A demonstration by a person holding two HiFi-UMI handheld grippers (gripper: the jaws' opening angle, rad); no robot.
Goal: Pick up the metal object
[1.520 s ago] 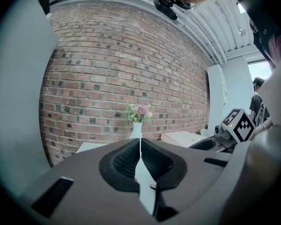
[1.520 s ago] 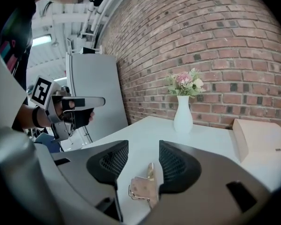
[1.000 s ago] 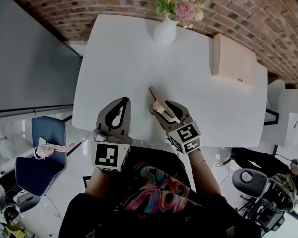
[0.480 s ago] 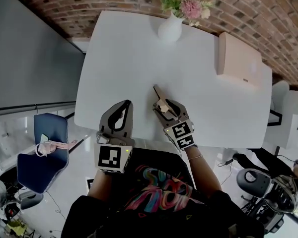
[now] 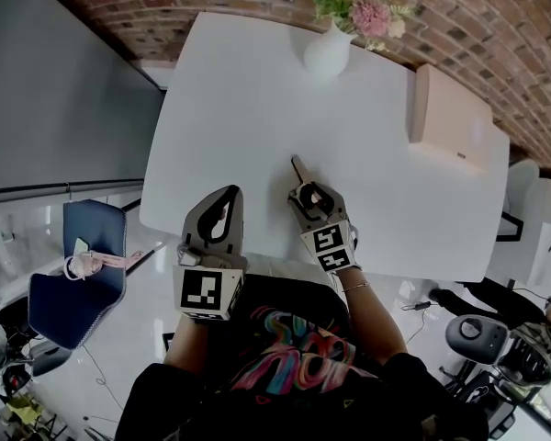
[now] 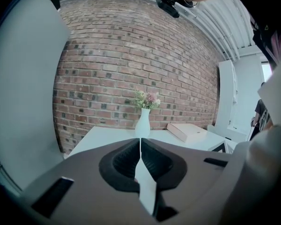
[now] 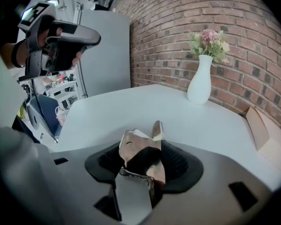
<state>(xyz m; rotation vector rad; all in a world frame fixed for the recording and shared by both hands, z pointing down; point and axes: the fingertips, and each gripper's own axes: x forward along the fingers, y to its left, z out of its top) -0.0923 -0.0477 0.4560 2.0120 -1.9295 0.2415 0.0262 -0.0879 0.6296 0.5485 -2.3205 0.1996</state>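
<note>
The metal object (image 5: 298, 169) is a flat, shiny angled piece with a narrow end that sticks forward. My right gripper (image 5: 306, 191) is shut on it just above the near part of the white table (image 5: 248, 90). In the right gripper view the metal object (image 7: 133, 146) sits clamped between the dark pads (image 7: 178, 165), its tip pointing toward the vase. My left gripper (image 5: 230, 192) hovers at the table's near edge, to the left of the right one. It shows shut in the left gripper view (image 6: 140, 143), jaws pressed together with nothing between them.
A white vase of flowers (image 5: 329, 51) stands at the table's far edge. A flat pale box (image 5: 445, 122) lies at the far right. A blue chair (image 5: 69, 274) stands on the floor at the left. A brick wall runs behind the table.
My right gripper has turned to point more straight ahead, still holding the metal object. The left gripper has hardly moved.
</note>
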